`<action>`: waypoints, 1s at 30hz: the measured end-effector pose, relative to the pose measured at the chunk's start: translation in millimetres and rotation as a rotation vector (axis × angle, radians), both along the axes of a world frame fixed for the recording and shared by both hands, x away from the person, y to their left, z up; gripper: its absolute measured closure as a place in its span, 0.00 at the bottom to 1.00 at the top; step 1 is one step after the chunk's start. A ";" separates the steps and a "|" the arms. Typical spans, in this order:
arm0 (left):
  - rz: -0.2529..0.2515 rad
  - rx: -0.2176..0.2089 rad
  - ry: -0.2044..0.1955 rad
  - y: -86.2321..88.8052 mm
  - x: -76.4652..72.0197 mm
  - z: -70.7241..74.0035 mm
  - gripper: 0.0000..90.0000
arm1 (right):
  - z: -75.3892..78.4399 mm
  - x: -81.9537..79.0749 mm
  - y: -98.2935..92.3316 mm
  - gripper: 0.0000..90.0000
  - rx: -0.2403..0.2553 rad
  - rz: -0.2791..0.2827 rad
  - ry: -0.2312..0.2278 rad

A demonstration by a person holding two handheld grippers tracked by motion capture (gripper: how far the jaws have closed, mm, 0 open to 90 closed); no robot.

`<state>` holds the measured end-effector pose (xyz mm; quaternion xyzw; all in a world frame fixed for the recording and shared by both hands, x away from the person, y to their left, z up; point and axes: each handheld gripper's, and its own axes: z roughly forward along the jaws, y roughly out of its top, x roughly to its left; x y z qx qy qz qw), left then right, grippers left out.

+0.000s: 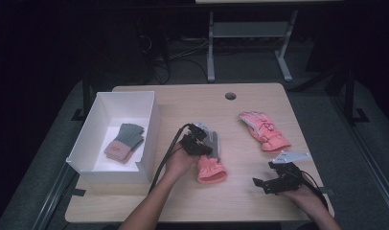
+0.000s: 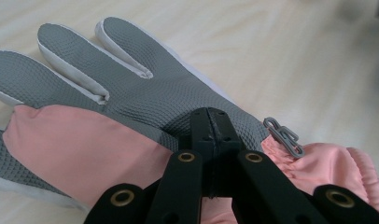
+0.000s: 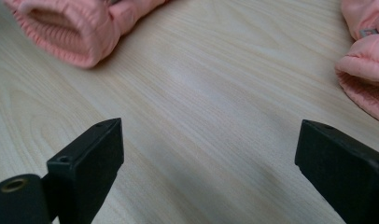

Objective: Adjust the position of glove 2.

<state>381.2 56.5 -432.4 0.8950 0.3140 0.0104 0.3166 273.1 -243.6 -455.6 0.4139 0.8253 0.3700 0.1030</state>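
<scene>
White box (image 1: 149,134), left of desk (image 1: 240,196). Left tool (image 1: 200,145): jaws together, apparently pinching the near glove (image 1: 211,168) at its palm; cuff toward the person, box lies leftward. Right tool (image 1: 265,184): jaws apart, empty, farther off.

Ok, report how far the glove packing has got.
Done: one knit pair lies in the white box. In hand: the left gripper is shut on the palm of the pink-and-grey glove. Left: its mate on the table; the right gripper is open.
</scene>
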 end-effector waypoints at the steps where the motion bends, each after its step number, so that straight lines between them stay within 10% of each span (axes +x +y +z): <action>1: -0.011 -0.002 -0.002 -4.5 -3.2 0.1 1.00 | 0.0 -0.1 -0.1 0.08 0.000 0.000 -0.001; 15: -0.164 -0.033 0.029 -53.3 -36.6 -1.2 1.00 | 0.3 -0.8 -0.4 0.08 0.000 0.000 0.004; 22: -0.158 -0.094 0.009 -43.2 -39.8 13.0 0.99 | 4.6 -2.7 1.6 0.09 0.021 0.035 0.000; 26: -0.132 -0.102 -0.012 -20.4 -45.9 23.2 0.98 | 8.7 -4.8 2.1 0.23 0.054 0.072 0.007; 30: -0.086 -0.087 -0.018 11.9 -56.4 21.6 0.81 | 11.6 -10.2 3.6 0.71 0.075 0.113 0.000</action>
